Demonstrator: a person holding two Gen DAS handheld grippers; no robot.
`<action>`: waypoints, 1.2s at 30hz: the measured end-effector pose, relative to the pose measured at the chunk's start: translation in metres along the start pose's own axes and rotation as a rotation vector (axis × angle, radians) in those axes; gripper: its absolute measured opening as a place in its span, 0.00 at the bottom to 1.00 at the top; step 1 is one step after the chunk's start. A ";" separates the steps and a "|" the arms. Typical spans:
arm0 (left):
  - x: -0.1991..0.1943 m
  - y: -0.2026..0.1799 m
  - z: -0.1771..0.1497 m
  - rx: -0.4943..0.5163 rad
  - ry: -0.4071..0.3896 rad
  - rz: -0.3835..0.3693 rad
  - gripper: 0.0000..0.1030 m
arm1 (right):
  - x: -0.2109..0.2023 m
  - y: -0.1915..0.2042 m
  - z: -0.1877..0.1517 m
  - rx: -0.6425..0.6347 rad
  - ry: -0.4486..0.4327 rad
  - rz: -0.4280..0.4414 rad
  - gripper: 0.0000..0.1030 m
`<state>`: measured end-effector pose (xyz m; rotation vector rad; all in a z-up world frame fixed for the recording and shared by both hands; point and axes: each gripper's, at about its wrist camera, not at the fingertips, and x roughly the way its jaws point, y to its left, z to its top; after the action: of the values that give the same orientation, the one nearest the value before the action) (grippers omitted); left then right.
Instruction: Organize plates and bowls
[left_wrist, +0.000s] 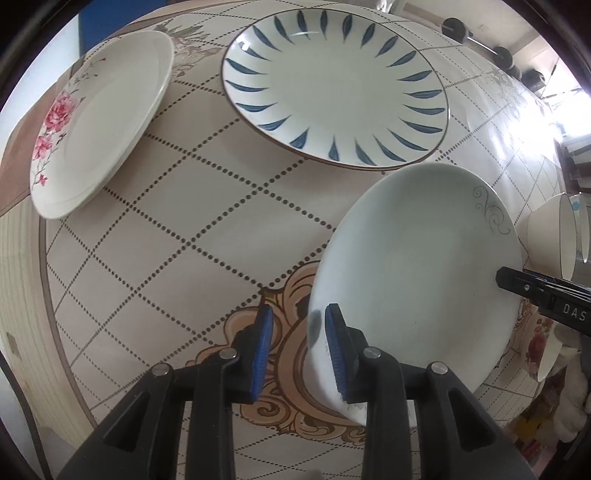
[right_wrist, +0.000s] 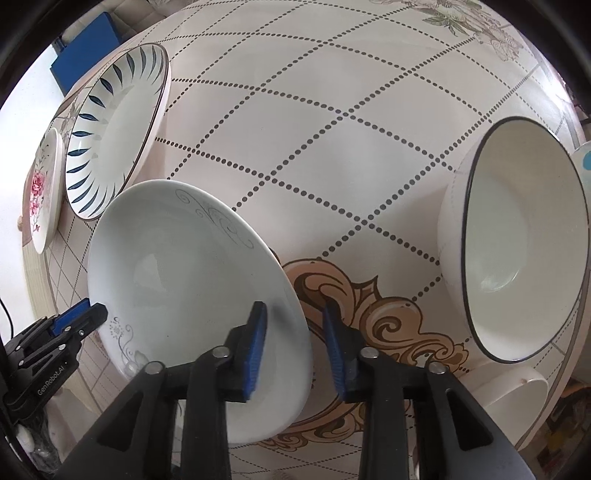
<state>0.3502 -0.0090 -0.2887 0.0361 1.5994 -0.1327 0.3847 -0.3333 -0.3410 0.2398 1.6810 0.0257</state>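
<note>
Nearest the lens in the left wrist view: left gripper (left_wrist: 299, 354), blue-padded fingers (left_wrist: 263, 354) spread w/ a narrow gap. The rim of the white scroll plate (left_wrist: 417, 280) runs between them; right pad lies over the plate's inner face, left pad stands off the rim, so no pinch shows. Plate's near edge is hidden behind the right finger; whether it rests on the tabletop (left_wrist: 177, 229) can't be told.

Right gripper (right_wrist: 295, 354): fingers (right_wrist: 256, 354) spread, plate rim between them, left pad over the plate's inside, right pad outside it, apart from the rim. Same plate (right_wrist: 184, 280) here looks tipped, hollow face up toward the camera, long axis running lower right to upper left.

Blue-leaf plate (left_wrist: 336, 85) lies flat just beyond it; rose plate (left_wrist: 110, 118) sits further left, near the tabletop edge, cut thin in the right view.

Right of the scroll plate: dark-rimmed bowl (right_wrist: 517, 243), mouth facing the lens. A smaller white bowl (right_wrist: 513, 398) below it is partly cut off. Another piece at the frame edge is too clipped to ID.
</note>
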 end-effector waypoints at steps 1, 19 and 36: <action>-0.004 0.003 -0.004 -0.012 0.001 0.008 0.29 | -0.004 0.001 -0.002 -0.007 -0.008 -0.024 0.66; -0.123 -0.018 -0.041 -0.103 -0.269 0.063 0.79 | -0.107 0.088 -0.051 -0.233 -0.273 -0.062 0.91; -0.071 0.202 0.101 -0.128 -0.440 0.180 0.79 | -0.065 0.313 0.110 -0.407 -0.239 0.168 0.91</action>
<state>0.4741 0.1853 -0.2334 0.0483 1.1558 0.0975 0.5441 -0.0517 -0.2425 0.0722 1.3794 0.4441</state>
